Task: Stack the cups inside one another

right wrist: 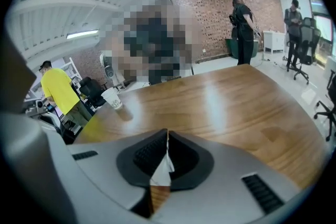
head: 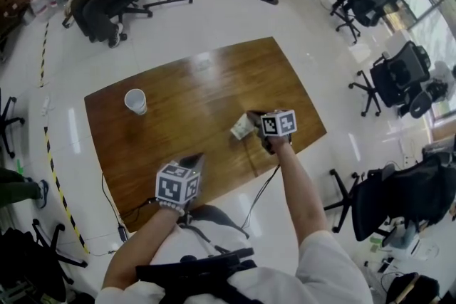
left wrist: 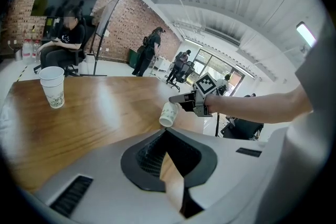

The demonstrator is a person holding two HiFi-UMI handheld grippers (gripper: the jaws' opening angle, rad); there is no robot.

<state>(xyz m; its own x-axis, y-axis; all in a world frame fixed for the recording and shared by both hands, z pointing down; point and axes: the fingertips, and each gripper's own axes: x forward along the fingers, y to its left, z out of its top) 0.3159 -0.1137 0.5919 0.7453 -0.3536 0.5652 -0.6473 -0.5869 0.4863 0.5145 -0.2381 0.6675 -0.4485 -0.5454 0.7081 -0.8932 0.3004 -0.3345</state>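
Centre right, right claw [head: 253,119] clamps the rim of a tilted white paper cup [head: 242,129]; left claw [head: 197,159] closed, empty.

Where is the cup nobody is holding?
Head view: the upright cup stands near the table's far-left corner, well apart from the tilted cup gripped by the right gripper at the right side.

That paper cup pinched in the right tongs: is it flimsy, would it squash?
Probably light: the cup hangs tilted from the right tongs, which pinch only its wall. That wall looks like thin paper, so a hard squeeze would likely dent it. Laid sideways, it might roll on the smooth table.
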